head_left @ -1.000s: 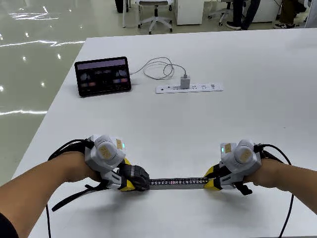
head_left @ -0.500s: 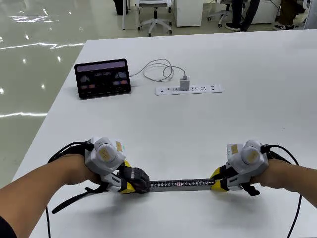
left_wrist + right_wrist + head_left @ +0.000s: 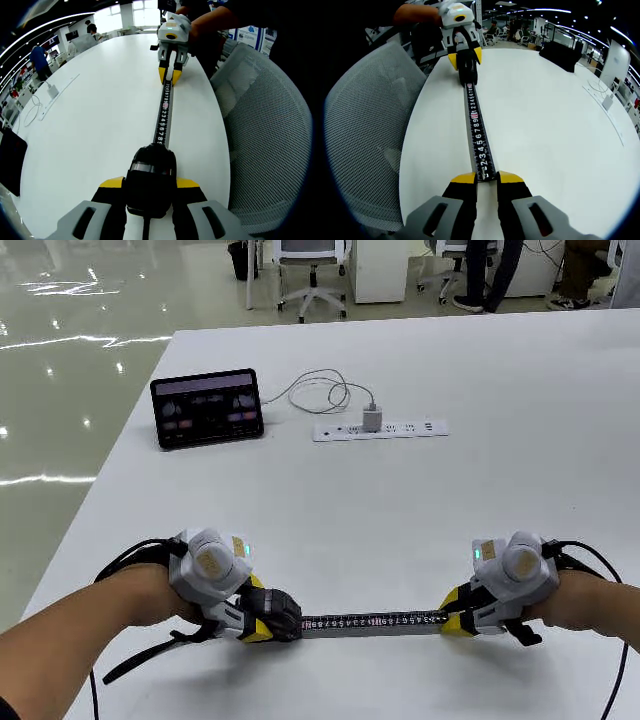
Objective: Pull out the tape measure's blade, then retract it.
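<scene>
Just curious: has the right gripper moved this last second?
Yes, the right gripper moved rightward relative to the white power strip, drawing out more black blade.

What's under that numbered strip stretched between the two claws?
Bare white table runs beneath the tape blade. The blade's tip is covered by the right gripper; whether it touches the table is unclear.

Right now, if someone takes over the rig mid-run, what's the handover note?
Left claw: shut on the tape measure case, near the front edge of the white table.
Right claw: shut on the tip end of the blade.
The blade is out, stretched straight between the two claws.
Done: pull-out, at least in part.
To do: retract the blade into the case.
</scene>
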Tool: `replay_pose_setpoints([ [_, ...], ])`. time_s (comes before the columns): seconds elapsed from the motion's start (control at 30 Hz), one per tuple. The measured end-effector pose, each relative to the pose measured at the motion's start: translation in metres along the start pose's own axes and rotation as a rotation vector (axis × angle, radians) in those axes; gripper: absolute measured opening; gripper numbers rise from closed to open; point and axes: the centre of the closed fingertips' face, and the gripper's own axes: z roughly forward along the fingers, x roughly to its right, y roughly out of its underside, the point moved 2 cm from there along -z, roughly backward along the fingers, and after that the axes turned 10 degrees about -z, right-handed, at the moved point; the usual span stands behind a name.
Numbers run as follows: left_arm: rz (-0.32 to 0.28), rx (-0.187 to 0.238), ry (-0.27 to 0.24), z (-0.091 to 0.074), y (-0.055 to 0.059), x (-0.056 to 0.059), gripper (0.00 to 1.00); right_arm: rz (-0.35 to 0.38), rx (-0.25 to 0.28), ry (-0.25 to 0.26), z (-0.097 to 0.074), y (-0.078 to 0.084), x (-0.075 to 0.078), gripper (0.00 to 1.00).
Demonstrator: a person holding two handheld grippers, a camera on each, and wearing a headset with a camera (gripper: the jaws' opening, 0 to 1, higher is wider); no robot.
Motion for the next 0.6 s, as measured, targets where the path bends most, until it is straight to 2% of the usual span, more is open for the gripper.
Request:
replay_pose_setpoints([
  [0.6, -0.001, -0.004, -0.002, 0.001, 0.001, 0.000, 0.31, 0.020, -0.005, 0.015, -0.011, 0.018, -0.002, 0.10],
])
